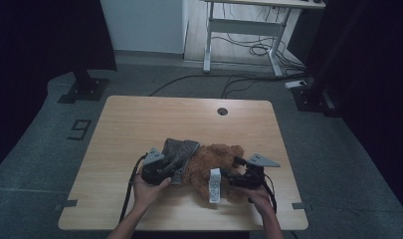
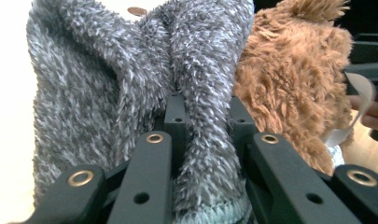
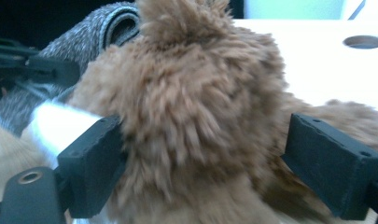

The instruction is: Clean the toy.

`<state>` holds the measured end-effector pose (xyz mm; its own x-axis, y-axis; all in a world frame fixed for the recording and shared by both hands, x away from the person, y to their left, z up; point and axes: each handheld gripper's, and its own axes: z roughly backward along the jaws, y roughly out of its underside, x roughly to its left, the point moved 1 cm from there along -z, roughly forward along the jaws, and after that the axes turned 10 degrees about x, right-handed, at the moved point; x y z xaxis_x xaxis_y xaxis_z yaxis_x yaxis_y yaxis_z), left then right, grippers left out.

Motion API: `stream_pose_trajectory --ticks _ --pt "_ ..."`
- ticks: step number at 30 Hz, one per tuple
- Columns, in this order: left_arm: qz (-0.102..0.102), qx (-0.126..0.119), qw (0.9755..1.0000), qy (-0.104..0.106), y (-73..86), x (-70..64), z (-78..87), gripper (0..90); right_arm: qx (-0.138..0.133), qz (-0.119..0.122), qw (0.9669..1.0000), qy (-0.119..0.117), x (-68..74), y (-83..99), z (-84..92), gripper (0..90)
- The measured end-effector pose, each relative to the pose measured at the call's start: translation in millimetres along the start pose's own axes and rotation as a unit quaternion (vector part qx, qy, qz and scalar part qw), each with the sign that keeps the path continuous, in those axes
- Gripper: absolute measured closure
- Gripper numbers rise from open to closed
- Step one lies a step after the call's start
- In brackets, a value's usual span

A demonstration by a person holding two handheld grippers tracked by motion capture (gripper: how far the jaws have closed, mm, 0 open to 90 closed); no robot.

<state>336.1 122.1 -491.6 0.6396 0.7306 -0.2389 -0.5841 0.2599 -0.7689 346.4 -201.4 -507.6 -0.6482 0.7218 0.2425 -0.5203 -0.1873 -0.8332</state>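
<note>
From the high view the work in hand looked like dressing a brown plush toy [image 1: 212,162] in a grey fuzzy sock [image 1: 181,152]; both lay together near the front middle of the wooden table [image 1: 139,119], the sock touching the toy's left side, a white tag [image 1: 215,185] standing off the toy toward the person; the left gripper [image 1: 161,172] sat at the sock's near end, its hand [image 1: 148,191] low behind it with the forearm coming in from the bottom edge; the right gripper [image 1: 239,174] lay level against the toy's right side, its hand [image 1: 260,198] behind it.

In the left gripper view the jaws were nearly closed and pinched a fold of the sock [image 2: 200,140] near its pale cuff; the rest of the sock rose ahead, with the toy [image 2: 289,88] just beside it on the right and the tag [image 2: 359,102] past that.

In the right gripper view the jaws stood wide on either side of the toy [image 3: 191,116]; the right-hand pad stood apart from the fur, while the left-hand pad lay in the edge of the fur without squeezing it, so nothing was gripped; the sock [image 3: 102,23] showed behind at upper left, the tag [image 3: 56,126] low at left.

By my judgement the step was a regrip on the toy while the sock was held; the next move called for the right jaws to close on the toy's body so the sock's mouth could be drawn over it.
</note>
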Motion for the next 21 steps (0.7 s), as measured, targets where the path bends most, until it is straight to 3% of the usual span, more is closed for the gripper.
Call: stream_pose_trajectory --ticks 3,6,11,14,18,21 --pt "0.000 -0.001 1.0000 -0.001 4.4 -0.3 2.4 75.8 0.005 0.000 1.0000 -0.007 2.7 -2.8 -7.4 15.2" --pt "-0.003 0.001 1.0000 0.000 7.8 -2.1 4.0 76.0 0.018 0.005 0.9997 -0.018 5.6 0.3 -11.1 29.6" --pt "-0.002 0.008 0.9999 0.014 9.0 -6.4 7.8 76.0 0.038 0.023 0.9990 -0.011 5.8 9.4 -14.9 49.5" --pt "0.002 0.014 0.9996 0.026 -4.1 -11.3 15.3 76.0 0.043 0.033 0.9985 0.000 5.8 13.5 -14.8 53.8" --pt "-0.026 0.010 0.9992 0.029 -36.7 -32.1 16.1 76.1 0.044 0.032 0.9984 0.014 4.8 17.8 -15.4 55.6" --pt "-0.048 0.009 0.9979 0.043 -61.6 -54.2 2.0 76.1 0.041 0.037 0.9983 0.021 7.1 18.6 -15.1 55.7"
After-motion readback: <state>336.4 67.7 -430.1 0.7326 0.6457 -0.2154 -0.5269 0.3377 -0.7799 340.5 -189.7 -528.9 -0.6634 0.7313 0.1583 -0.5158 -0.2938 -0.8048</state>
